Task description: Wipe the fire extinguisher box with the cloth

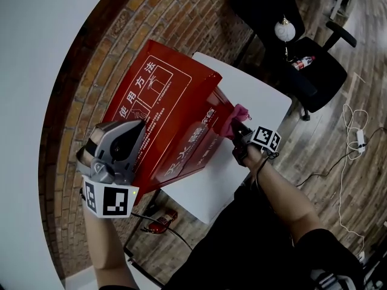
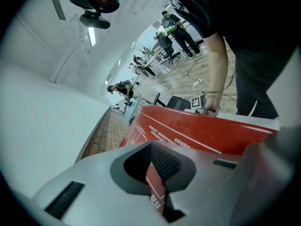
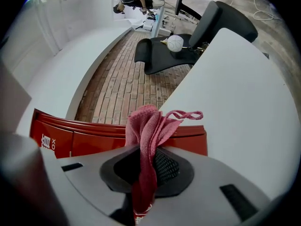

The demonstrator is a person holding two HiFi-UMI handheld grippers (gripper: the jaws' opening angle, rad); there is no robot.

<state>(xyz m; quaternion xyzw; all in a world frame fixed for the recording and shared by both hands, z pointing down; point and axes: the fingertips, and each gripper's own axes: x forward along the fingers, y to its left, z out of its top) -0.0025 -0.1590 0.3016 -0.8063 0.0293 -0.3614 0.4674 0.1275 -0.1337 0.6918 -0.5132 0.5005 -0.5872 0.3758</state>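
At 9 o'clock on fire extinguisher box (image 1: 169,110), left gripper (image 1: 134,128) pinches its edge, steadying; right gripper (image 1: 237,133) at 3 o'clock clamps cloth (image 1: 239,112). Best press cloth flat, stroke evenly.

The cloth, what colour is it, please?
Pink cloth; the right gripper view shows it best.

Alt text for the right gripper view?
The right tongs pinch a pink cloth, its bunched end sticking up before a red box. A white table lies at right, brick floor and a black chair beyond.
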